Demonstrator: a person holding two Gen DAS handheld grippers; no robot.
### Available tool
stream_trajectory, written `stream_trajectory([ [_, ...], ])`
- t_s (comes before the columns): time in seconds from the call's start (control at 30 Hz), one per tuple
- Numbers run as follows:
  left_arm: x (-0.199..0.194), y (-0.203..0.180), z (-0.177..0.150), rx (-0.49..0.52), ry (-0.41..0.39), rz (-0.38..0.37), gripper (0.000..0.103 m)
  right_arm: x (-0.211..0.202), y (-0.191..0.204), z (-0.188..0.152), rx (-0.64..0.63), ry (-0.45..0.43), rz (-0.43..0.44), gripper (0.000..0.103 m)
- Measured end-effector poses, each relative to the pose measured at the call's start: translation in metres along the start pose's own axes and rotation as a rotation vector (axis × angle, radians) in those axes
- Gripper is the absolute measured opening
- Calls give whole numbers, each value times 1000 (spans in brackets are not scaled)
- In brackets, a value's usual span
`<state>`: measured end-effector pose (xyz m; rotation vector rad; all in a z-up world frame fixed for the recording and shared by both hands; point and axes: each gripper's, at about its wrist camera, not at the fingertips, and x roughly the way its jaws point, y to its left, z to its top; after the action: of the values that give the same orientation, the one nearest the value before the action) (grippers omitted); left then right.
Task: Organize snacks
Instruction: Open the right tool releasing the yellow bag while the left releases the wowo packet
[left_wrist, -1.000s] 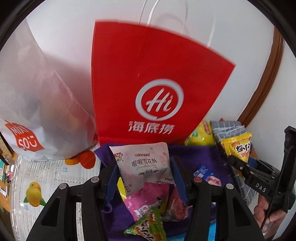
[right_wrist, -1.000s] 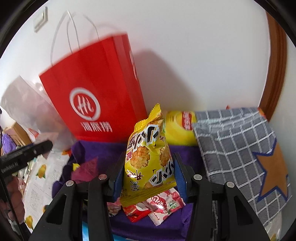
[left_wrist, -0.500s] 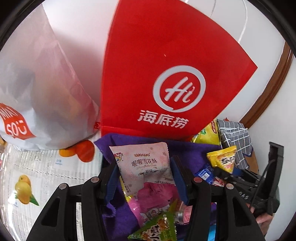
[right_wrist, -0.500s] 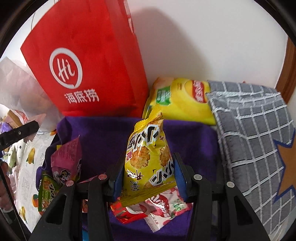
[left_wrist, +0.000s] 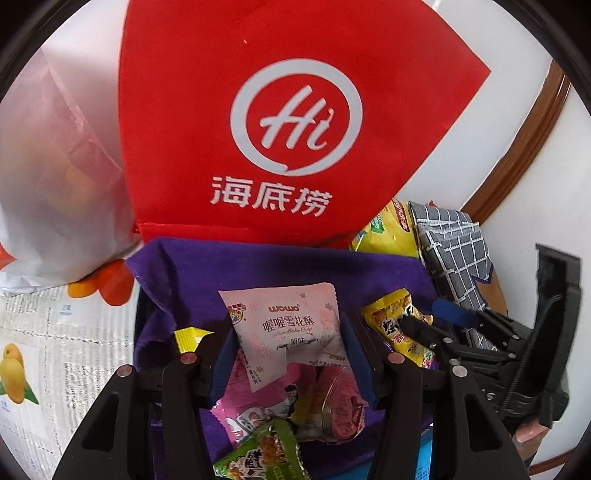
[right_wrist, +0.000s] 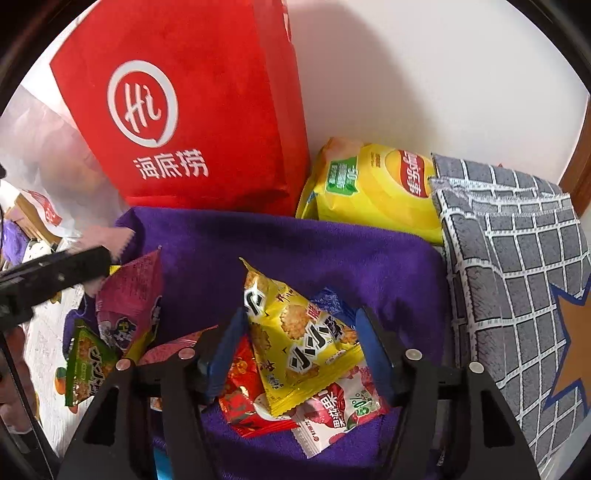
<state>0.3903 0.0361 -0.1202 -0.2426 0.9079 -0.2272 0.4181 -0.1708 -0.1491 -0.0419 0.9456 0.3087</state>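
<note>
Both grippers are sitting lower over the purple-lined bin (right_wrist: 332, 254) than a second ago, and the red bag (left_wrist: 280, 122) is filling more of each view.

Right gripper (right_wrist: 299, 350): jaws are opening. The yellow cracker packet (right_wrist: 299, 339), upright and clamped a second ago, is now tipping over to the right. It is lying between the blue pads, resting on the red packet (right_wrist: 240, 398) and the red-and-white packet (right_wrist: 336, 413) at the bin's near edge. The pads are no longer pressing on it.

Left gripper (left_wrist: 288, 350): fingers are clenched on the pink wowo packet (left_wrist: 288, 328), both blue pads against its sides, same grip as before. The packet is hanging over the pile at the bin's near-left side, above a darker pink packet (left_wrist: 258, 402) and a green packet (left_wrist: 266, 454).

In the left wrist view, the right gripper (left_wrist: 436, 328) is reaching in at the bin's right edge, with the yellow cracker packet (left_wrist: 399, 325) at its tips.

Behind the bin's far edge: the red bag is standing against the wall, and a yellow chip bag (right_wrist: 373, 184) is lying to its right. A grey checked cloth (right_wrist: 517, 258) is running along the bin's right edge. A white plastic bag (left_wrist: 55, 166) is sitting off the far-left corner.
</note>
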Motion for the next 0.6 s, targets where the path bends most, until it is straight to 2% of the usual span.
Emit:
stream_trajectory([
  [0.23,7,-6,-2,17,15,13,55,-26,-2,5,-3,-67,5,63],
  [0.4,11,-14,-1,37,25,59,69,-35,-1,7,-1,-89,6,63],
  [0.6,-10,-20,2,45,-10,64,70,-49,6,9,-9,-113,-10,63],
])
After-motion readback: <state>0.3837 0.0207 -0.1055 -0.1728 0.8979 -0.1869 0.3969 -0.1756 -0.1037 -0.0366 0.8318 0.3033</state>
